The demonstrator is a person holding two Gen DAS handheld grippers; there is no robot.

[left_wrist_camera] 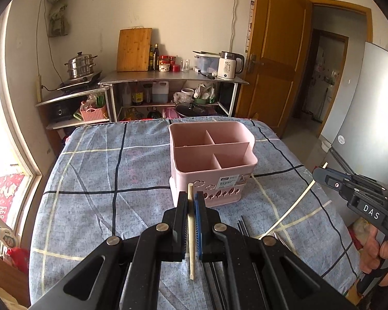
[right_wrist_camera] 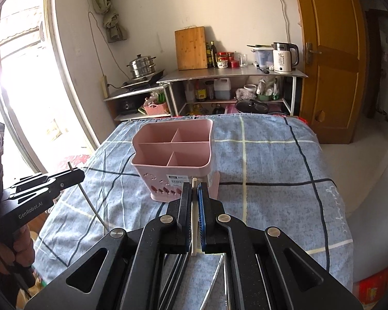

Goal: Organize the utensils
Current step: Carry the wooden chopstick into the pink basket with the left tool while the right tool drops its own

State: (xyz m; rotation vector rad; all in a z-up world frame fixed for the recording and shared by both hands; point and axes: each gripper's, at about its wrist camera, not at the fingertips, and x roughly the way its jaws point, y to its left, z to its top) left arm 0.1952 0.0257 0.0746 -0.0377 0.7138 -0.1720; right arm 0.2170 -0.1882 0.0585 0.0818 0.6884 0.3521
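Left wrist view: the left gripper [left_wrist_camera: 192, 201] is clamped on a pale wooden chopstick [left_wrist_camera: 191, 232], which runs lengthwise between the two pads, its tip rising just above the fingertips and its other end hanging free below them, over the blue checked tablecloth [left_wrist_camera: 95, 170]. Just beyond the fingertips stands the pink utensil basket [left_wrist_camera: 212, 160], upright on the cloth, divided into four compartments, all showing bare pink walls. At the right edge the right gripper [left_wrist_camera: 319, 174], held in a hand [left_wrist_camera: 380, 258], is closed on a white chopstick [left_wrist_camera: 295, 205] that slants down toward the table. Dark utensils [left_wrist_camera: 241, 226] lie on the cloth beneath the grippers; their kind cannot be told. Right wrist view: the right gripper [right_wrist_camera: 194, 193] grips the white chopstick [right_wrist_camera: 194, 219] between its pads in the same lengthwise manner, with the basket [right_wrist_camera: 172, 149] directly ahead. The left gripper [right_wrist_camera: 76, 174] appears at the left, closed on its chopstick [right_wrist_camera: 89, 201], here dark against the window. Behind the table stands a metal shelf [right_wrist_camera: 230, 73] bearing a cutting board [right_wrist_camera: 191, 49] and a kettle [right_wrist_camera: 283, 58].
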